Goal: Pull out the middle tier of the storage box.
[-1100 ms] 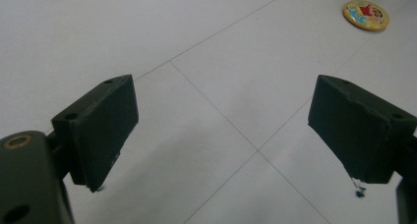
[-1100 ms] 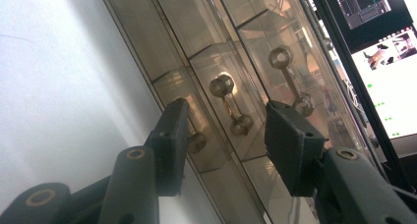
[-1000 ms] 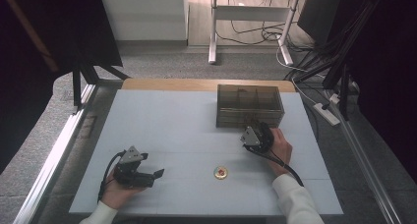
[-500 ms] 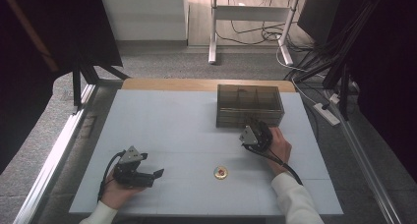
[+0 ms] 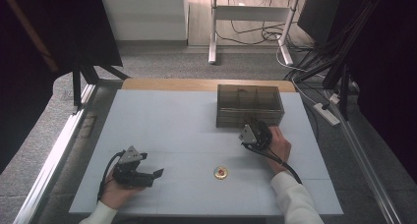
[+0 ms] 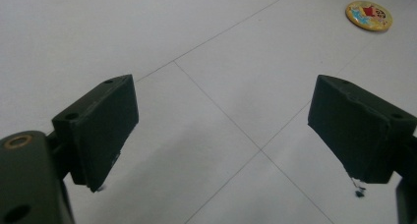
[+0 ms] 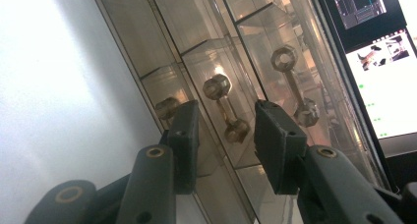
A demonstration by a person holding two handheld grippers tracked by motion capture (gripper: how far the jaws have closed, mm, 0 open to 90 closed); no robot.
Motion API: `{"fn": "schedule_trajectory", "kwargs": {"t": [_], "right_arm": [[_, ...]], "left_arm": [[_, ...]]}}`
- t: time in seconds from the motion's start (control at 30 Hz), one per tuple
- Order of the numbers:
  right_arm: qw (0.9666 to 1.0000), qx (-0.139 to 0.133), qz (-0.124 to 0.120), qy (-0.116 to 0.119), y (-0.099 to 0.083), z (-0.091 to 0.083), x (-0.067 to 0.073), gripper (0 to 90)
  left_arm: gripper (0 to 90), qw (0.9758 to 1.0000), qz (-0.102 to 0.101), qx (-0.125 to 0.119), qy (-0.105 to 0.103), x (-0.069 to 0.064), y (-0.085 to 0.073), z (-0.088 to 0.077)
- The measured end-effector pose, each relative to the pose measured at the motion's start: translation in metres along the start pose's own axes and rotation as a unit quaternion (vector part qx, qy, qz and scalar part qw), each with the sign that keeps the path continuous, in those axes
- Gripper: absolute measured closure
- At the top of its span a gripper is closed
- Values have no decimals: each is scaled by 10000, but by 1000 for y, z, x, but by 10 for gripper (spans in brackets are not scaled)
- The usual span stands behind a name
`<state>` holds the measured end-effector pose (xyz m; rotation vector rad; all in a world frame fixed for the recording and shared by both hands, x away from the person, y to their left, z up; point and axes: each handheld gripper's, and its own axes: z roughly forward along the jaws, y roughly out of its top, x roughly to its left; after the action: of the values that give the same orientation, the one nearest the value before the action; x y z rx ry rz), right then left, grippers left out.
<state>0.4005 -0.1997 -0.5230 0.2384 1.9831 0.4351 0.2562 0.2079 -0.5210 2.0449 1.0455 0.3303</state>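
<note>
- Left gripper [image 5: 147,175]: low over the near-left of the pale bench [image 5: 167,121]; fingers [image 6: 101,130] spread wide, nothing between.
- Round badge [image 5: 221,172]: flat on bench, near front, between the two grippers.
- Right gripper [image 7: 226,145]: at the front of the clear drawer box [image 5: 250,105]; fingers [image 7: 275,145] parted around a drawer knob [image 7: 226,108], not touching it.

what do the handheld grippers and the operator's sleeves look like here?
Both are black two-jaw units. The left gripper carries a grey three-cornered plate on top, blocky matte jaws with small screw holes and a brass-coloured bushing at the linkage. The right gripper has the same black jaws, brass-ringed pivots and grey plate. A black cable trails from each. Both sleeves are white.
</note>
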Motion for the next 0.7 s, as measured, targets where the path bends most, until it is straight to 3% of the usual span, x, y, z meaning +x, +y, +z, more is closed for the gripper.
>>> {"fn": "schedule_trajectory", "kwargs": {"t": [0.23,0.7], "right_arm": [[10000,-9,1,4,1,1,1,648],[9996,-1,-171,-216,1,2,3,736]], "left_arm": [[110,10000,2,-14,12,0,0,-1],[109,10000,-7,-48,46,1,1,-3]]}}
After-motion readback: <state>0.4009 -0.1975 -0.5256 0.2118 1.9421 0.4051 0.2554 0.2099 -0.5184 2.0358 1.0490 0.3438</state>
